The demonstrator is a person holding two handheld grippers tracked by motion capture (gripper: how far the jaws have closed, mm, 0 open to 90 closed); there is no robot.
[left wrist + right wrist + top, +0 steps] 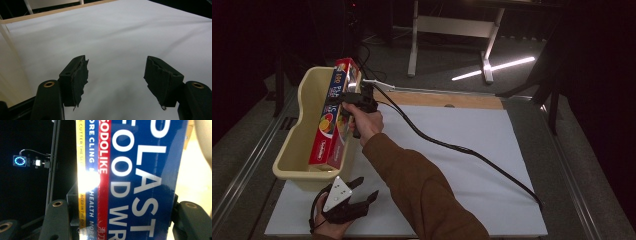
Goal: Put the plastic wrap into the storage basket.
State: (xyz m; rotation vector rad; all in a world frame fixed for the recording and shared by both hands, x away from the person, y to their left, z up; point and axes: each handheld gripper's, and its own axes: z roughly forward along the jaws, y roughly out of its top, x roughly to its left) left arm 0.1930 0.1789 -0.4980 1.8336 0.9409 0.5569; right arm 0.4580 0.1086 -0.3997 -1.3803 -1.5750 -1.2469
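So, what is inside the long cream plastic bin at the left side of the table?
A long red-and-blue plastic wrap box stands slanted inside the cream plastic bin, with the right tongs closed on it. The box hides the bin floor beneath it.

Right tongs [348, 102] clamp the wrap box [332, 117] in the tub [292, 145].
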